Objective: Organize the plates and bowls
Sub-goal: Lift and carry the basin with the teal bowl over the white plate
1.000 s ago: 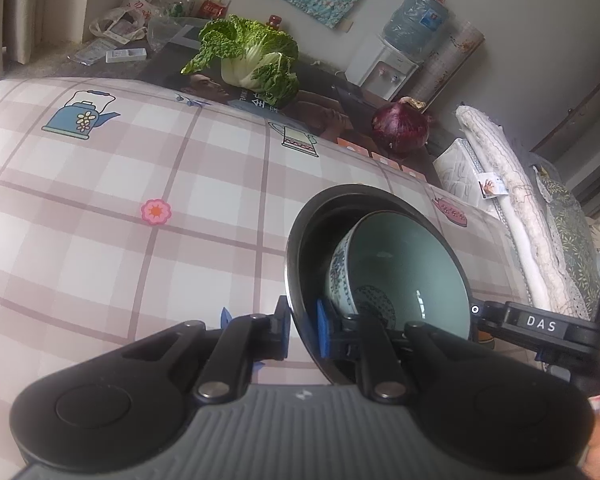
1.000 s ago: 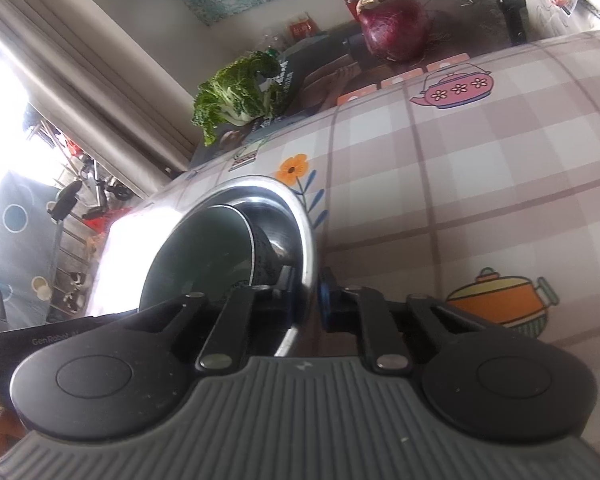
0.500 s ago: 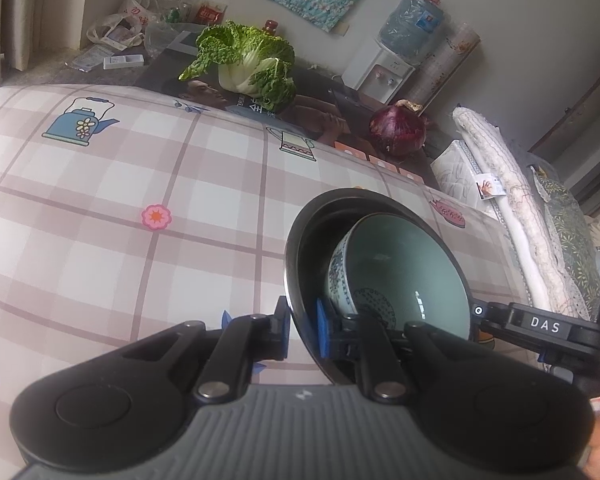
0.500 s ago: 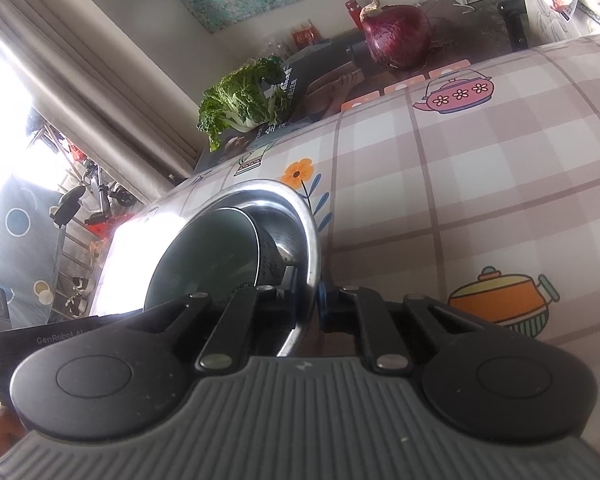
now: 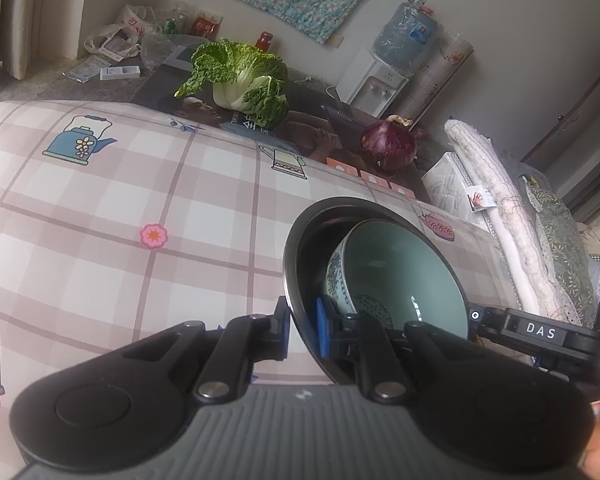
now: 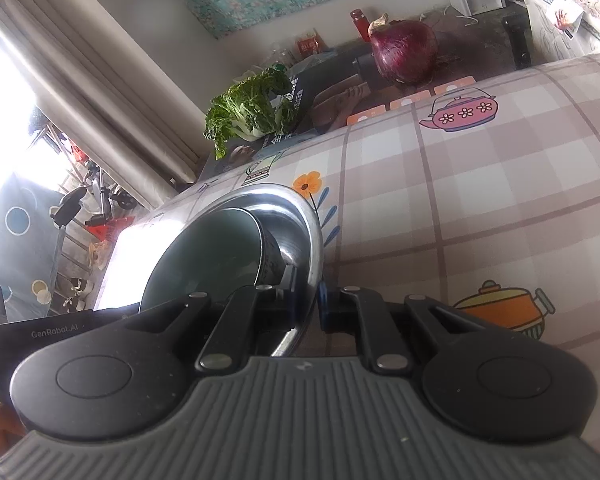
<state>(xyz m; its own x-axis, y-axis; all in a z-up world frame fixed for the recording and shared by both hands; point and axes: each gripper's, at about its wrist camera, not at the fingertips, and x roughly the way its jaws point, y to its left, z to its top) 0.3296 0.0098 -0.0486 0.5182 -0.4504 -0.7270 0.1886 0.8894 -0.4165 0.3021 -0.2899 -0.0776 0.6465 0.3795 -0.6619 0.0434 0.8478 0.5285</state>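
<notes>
Two tongs, left tongs (image 5: 302, 330) and right tongs (image 6: 306, 300), each clenched on metal bowl (image 6: 314, 236) rim, porcelain bowl (image 5: 404, 272) inside

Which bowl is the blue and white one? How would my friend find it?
Look at the checked tablecloth with teapot pictures. Both grippers pinch the rim of a metal bowl over it. The ceramic bowl sits tilted inside: pale green within, blue patterns outside, unlike the plain shiny metal around it.

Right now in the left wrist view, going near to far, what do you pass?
Left gripper → metal bowl holding the blue-green bowl → checked tablecloth → red onion → water dispenser.
</notes>
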